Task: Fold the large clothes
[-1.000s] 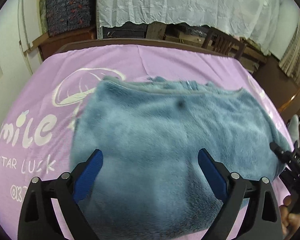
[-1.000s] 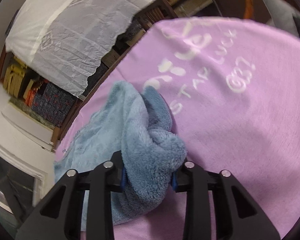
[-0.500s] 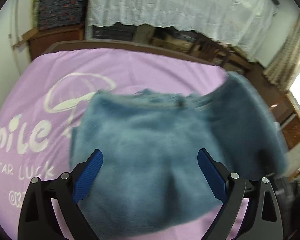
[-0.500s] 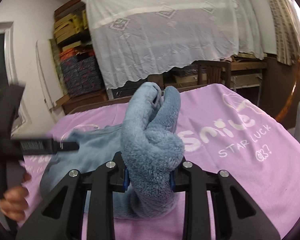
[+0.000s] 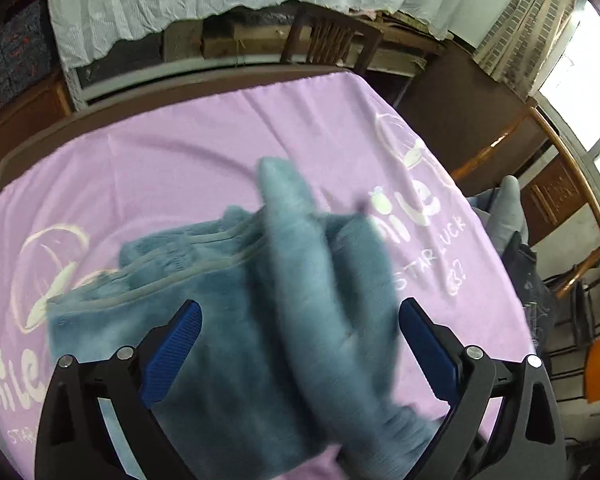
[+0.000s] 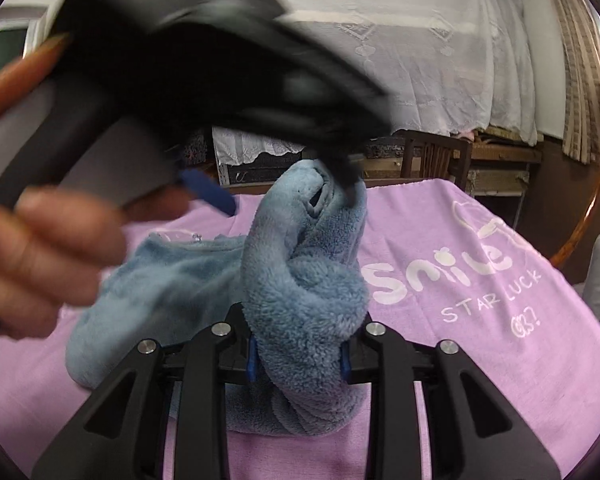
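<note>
Right wrist view: right gripper [image 6: 296, 354] clenched on a bunched fold of the blue fleece garment [image 6: 304, 288], lifted above the purple cloth [image 6: 480, 360]. Rest of garment lies on the cloth. Left gripper [image 5: 300, 344] spread wide, grasping nothing, over the garment [image 5: 228, 344]. A hand [image 6: 40, 256] holds that gripper; blurred.

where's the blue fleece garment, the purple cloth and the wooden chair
blue fleece garment [image 6: 304, 288]: right wrist view, the bunched fold above the tongs
purple cloth [image 5: 180, 160]: left wrist view, bare stretch beyond the garment
wooden chair [image 5: 332, 34]: left wrist view, slatted backrest
</note>
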`<state>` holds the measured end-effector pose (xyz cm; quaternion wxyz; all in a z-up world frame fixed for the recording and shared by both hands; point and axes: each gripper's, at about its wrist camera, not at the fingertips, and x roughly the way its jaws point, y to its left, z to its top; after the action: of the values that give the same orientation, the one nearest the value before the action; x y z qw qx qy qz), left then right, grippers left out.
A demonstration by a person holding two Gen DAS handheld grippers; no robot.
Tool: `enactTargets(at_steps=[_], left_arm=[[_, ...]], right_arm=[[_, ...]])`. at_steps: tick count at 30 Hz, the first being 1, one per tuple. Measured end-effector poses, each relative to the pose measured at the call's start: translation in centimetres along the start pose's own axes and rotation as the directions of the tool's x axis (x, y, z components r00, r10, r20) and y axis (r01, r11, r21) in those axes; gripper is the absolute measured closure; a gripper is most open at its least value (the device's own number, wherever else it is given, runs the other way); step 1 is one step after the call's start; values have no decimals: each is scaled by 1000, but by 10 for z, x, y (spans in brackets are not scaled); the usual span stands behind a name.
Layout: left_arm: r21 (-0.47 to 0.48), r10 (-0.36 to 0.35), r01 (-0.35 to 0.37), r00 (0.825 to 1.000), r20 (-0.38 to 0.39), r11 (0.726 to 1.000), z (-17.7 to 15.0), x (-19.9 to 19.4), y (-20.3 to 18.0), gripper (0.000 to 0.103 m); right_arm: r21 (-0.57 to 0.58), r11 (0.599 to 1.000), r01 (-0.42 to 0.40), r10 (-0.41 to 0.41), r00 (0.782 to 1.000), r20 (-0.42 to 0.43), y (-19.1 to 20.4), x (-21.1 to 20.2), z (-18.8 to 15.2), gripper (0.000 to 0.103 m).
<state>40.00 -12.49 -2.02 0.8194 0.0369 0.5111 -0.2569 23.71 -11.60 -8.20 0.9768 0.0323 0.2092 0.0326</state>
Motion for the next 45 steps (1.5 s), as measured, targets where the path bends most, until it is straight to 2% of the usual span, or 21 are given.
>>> enactTargets(at_steps=[2,4,5,6,7,8,10,12,15,16,18,21,25,30,36,41,45], left_arm=[[4,-27,27,1000,3,1000,4,0,-5,4],[54,51,-51,999,12,997,6,3,-12,4],[76,93,-94,996,14,993,6,7,-12,7],[88,116,-116,993,5,989,7,12,-9,32],[81,115,-112,993,-30,990,8,19,-3,51],[51,73,-69,994,-81,996,10,27,7,79],[3,43,-43,996,-84,999,10,28,21,79],[0,43,-43,997,-72,999,9,25,25,80],[14,50,-50,997,-63,999,10,20,23,80],[23,56,-54,997,-58,998,10,17,21,80],[46,75,-73,996,-41,996,12,14,15,80],[76,90,-90,996,2,993,14,-3,8,80],[103,115,-123,990,79,987,15,-38,9,80],[69,153,-165,977,148,984,6,-74,42,80],[-38,161,-157,967,199,987,-28,-118,120,80],[-124,161,-142,973,164,982,-68,-106,183,79],[-195,132,-108,985,112,975,-105,-70,226,78]], right_arm=[[-40,999,5,-5,1000,-7,9,2,-2,75],[-79,997,2,-3,1000,-5,16,2,-4,75],[-91,996,2,-2,1000,-4,18,2,-4,75],[-102,995,1,-2,1000,-4,20,1,-4,75],[-107,994,-3,2,1000,-8,21,2,-5,75],[-108,994,-5,3,1000,-15,21,3,-5,74],[-108,994,2,-7,999,-45,18,7,-4,67],[-83,997,-2,-3,998,-56,11,7,-2,51],[-62,998,-18,13,997,-82,6,7,-2,51],[-83,996,-7,0,996,-85,9,8,-4,52],[-103,995,-5,-2,998,-69,12,7,-3,72],[-54,998,-34,33,999,-17,6,-6,4,77],[4,998,-69,69,997,33,-2,-19,24,77],[-100,991,-92,99,993,65,38,-27,48,78],[-230,958,-170,188,980,62,112,-23,59,78],[-389,897,-211,210,977,-46,172,-2,34,77],[-492,836,-243,180,969,-172,205,22,1,76]])
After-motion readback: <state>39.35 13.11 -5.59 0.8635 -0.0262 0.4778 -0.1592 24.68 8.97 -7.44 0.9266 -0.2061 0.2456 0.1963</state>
